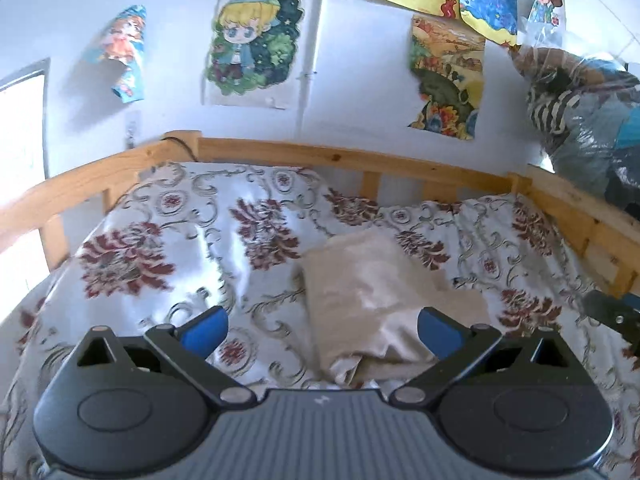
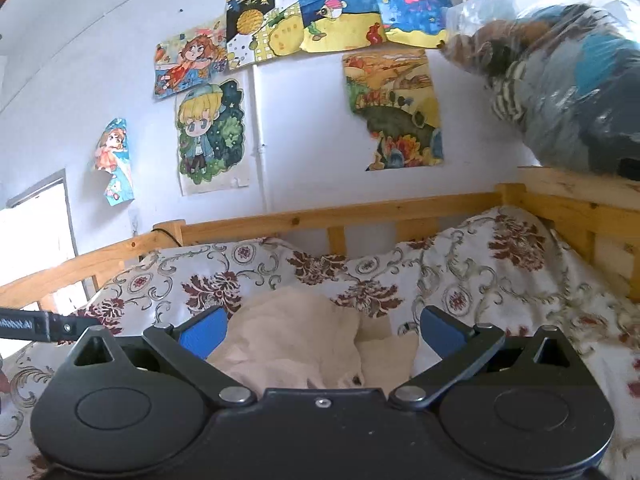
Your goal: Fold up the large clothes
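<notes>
A beige garment (image 1: 360, 292) lies folded into a compact bundle on the floral bedspread (image 1: 168, 240). In the right wrist view the same beige garment (image 2: 304, 336) sits low between the jaws, bunched and creased. My left gripper (image 1: 322, 326) stands open above the bundle's near end, its blue pads (image 1: 204, 330) wide apart and touching nothing. My right gripper (image 2: 320, 332) is open too, raised above the cloth with nothing gripped. A piece of the right gripper (image 1: 612, 314) shows at the right edge of the left wrist view, and the left gripper's arm (image 2: 48, 326) at the left edge of the right wrist view.
A wooden bed rail (image 1: 352, 160) runs round the far side of the bed (image 2: 400, 208). A clear bag of clothes (image 2: 568, 92) rests on the rail's right corner. Drawings (image 1: 256, 48) hang on the white wall. A bright window (image 2: 36, 240) is at the left.
</notes>
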`<state>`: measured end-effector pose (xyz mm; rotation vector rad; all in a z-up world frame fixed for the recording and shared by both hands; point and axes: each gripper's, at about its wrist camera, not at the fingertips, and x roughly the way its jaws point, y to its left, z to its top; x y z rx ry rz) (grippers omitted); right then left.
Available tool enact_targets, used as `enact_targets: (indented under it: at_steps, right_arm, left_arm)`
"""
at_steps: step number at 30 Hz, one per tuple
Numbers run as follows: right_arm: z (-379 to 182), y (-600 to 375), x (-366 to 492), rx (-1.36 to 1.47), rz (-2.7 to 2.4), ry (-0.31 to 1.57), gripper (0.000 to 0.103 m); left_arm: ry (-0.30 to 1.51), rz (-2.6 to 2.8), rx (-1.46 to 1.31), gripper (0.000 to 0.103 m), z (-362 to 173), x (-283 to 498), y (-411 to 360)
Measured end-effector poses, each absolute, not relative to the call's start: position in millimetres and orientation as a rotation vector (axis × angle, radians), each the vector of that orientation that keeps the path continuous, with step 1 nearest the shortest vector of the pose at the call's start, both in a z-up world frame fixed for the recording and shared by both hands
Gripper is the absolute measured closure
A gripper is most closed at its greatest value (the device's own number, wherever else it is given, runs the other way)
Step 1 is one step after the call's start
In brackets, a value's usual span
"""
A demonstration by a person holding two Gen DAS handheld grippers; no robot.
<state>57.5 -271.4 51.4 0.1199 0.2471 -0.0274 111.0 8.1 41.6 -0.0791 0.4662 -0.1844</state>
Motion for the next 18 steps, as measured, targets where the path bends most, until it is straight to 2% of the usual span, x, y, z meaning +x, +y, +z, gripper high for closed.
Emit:
enact_targets:
  at_steps: [7,18]
  right_arm:
    - [15.6,-260.6,25.3,0.127,-0.06,0.335,0.001]
    - [-5.1,-264.5,44.8,0.177,-0.057,0.452,0.001]
  left_arm:
    - [0.509,-0.113,-0.111,0.001,2.1,80.5,29.6]
    - [0.529,-0.093,-0.063,0.001,-12.0,80.0,29.2]
